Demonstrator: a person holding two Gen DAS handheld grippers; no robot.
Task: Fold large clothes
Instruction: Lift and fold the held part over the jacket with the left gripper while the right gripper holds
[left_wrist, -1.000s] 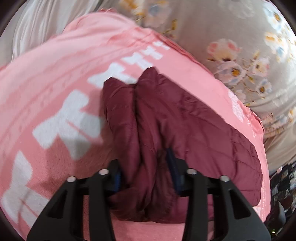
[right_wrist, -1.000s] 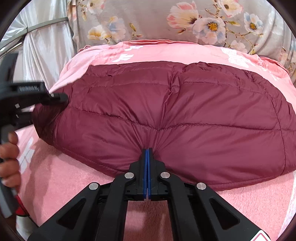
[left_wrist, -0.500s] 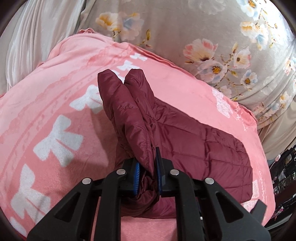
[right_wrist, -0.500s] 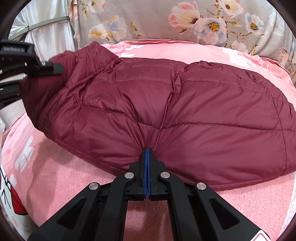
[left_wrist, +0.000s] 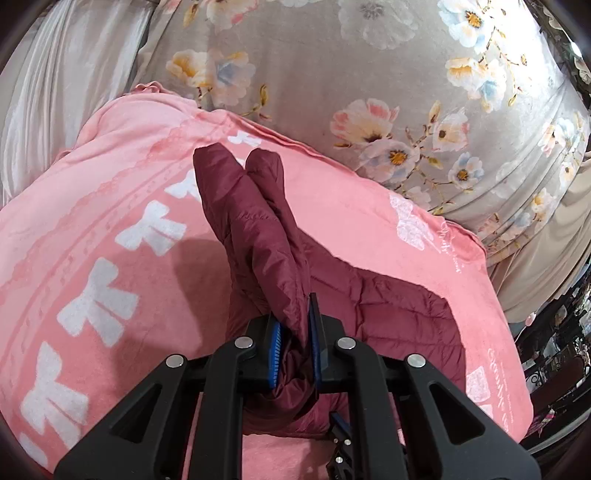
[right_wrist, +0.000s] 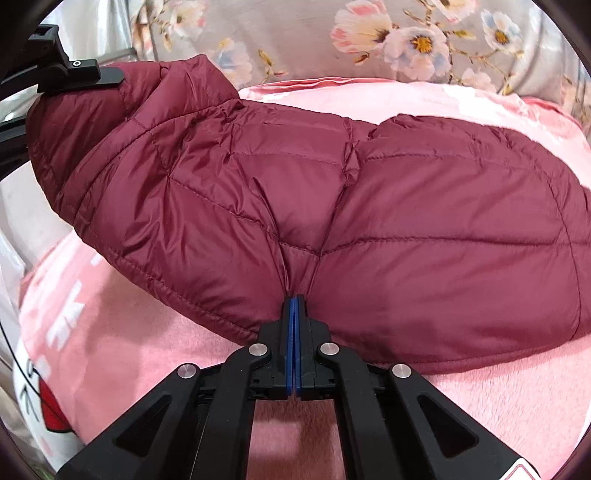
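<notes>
A dark red quilted puffer jacket (right_wrist: 369, 229) lies on a pink blanket (right_wrist: 480, 398). My left gripper (left_wrist: 295, 350) is shut on a bunched end of the jacket (left_wrist: 258, 240), which stands lifted off the blanket with two rounded lobes pointing away. In the right wrist view that lifted end rises at the upper left, with the left gripper's black finger (right_wrist: 92, 72) on it. My right gripper (right_wrist: 294, 325) is shut on a pinch of the jacket's near edge, low by the blanket.
The pink blanket (left_wrist: 92, 240) has white bow prints and covers the bed. Behind it hangs grey floral fabric (left_wrist: 369, 74), with pale curtain folds (left_wrist: 55, 74) at the left. Dark clutter (left_wrist: 561, 332) stands beyond the blanket's right edge.
The left gripper closed on the jacket's end and raised it off the blanket. The right gripper kept its pinch in place.
</notes>
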